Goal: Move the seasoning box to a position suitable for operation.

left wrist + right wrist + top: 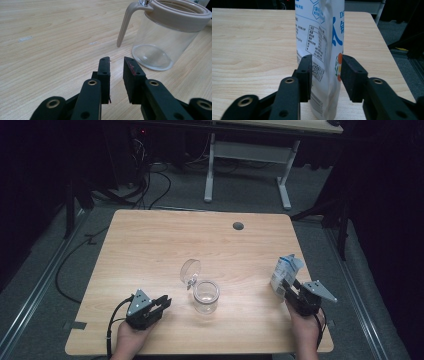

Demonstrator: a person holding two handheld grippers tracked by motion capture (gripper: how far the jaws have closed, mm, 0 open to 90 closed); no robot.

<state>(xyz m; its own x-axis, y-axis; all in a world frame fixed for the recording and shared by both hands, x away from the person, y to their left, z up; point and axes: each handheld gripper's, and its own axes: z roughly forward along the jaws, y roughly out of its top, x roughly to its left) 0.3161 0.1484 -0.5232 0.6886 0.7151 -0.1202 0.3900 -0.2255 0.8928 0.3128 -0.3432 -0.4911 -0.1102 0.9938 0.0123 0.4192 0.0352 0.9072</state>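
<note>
Pouch (322, 50) is found upright at the tabletop's (150, 245) right edge, flanked by the right tongs (325, 72), contact not confirmable; left tongs (117, 65) are held slightly parted, empty, beside the open jar (206, 296). Filling is judged not yet begun

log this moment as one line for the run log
left hand-held gripper: open, empty, near glass jar | right hand-held gripper: jaws around upright white pouch | jar lid: open

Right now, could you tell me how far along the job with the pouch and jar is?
Done: the jar stands open, its lid flipped back. In hand: the right gripper has closed on the upright pouch. The left gripper waits near the jar, holding nothing. Left: the jar looks empty, so any filling remains.
</note>
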